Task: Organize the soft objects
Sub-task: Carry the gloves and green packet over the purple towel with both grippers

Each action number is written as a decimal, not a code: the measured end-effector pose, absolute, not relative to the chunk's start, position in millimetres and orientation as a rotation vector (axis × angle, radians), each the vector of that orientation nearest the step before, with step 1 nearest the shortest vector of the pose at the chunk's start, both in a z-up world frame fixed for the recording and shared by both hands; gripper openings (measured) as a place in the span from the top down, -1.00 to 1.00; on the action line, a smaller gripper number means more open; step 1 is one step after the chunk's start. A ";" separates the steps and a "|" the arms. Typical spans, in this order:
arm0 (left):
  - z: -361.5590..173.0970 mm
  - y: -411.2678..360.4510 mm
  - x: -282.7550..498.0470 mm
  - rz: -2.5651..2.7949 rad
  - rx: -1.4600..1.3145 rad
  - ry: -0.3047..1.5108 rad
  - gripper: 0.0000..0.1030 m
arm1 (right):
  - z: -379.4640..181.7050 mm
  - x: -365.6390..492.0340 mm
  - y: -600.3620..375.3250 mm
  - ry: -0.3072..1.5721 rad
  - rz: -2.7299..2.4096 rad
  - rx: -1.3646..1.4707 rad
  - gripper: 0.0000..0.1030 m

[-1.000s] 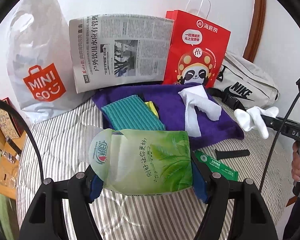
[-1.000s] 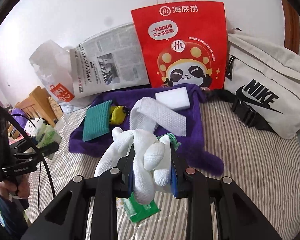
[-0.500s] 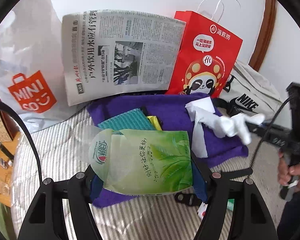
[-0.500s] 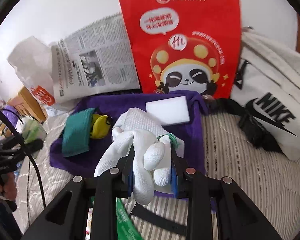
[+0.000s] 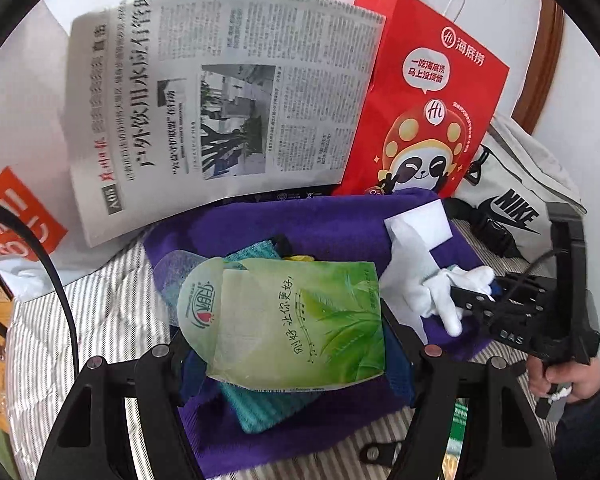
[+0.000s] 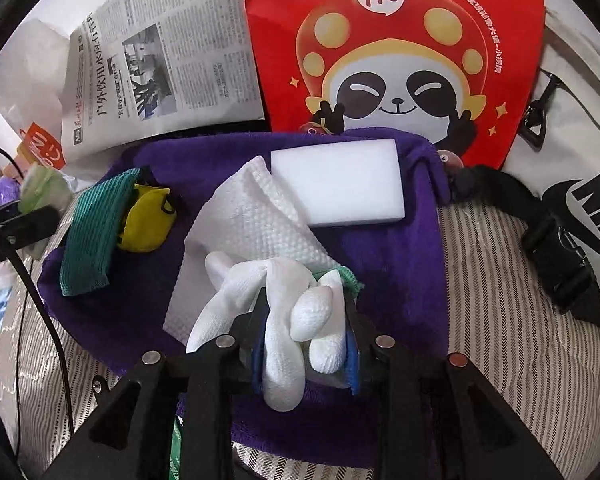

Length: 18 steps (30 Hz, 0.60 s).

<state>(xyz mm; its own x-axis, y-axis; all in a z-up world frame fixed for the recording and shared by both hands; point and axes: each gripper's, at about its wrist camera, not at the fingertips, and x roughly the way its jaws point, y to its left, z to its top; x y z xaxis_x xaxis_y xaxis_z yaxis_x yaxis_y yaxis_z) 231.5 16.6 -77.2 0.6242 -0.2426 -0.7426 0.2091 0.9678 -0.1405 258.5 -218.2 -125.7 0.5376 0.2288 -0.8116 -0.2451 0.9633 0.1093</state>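
Both hands now over the purple towel [image 6: 388, 264] vs. out over the striped bed 1 s ago: right gripper [image 6: 306, 330], jaws just easing apart, white glove [image 6: 288, 320] between them near towel's front edge, so drop looks imminent; left gripper [image 5: 296, 344] wide, clamping green tissue pack [image 5: 300, 324] over teal cloth [image 5: 260, 412].

The green plastic tissue pack [image 5: 300, 320] hides most of the ribbed teal cloth [image 5: 260, 412] and the yellow fabric item [image 5: 298, 258]. At nine o'clock the white plastic bag's orange logo [image 5: 14, 220] is cropped. The red paper bag [image 6: 396, 52] loses its top.
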 end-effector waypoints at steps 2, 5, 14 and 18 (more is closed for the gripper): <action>-82.2 14.5 236.3 -0.264 -0.043 0.863 -0.38 | -126.4 259.8 -219.3 0.971 0.287 -0.009 0.35; -87.8 11.7 245.6 -0.272 -0.064 0.877 -0.38 | -126.6 260.0 -218.4 0.978 0.295 -0.030 0.32; -99.2 0.2 272.6 -0.222 0.027 0.891 -0.38 | -124.1 262.1 -225.4 0.994 0.300 -0.001 0.09; -104.3 -6.2 270.1 -0.218 0.086 0.884 -0.40 | -118.0 258.7 -228.5 0.981 0.293 -0.013 -0.05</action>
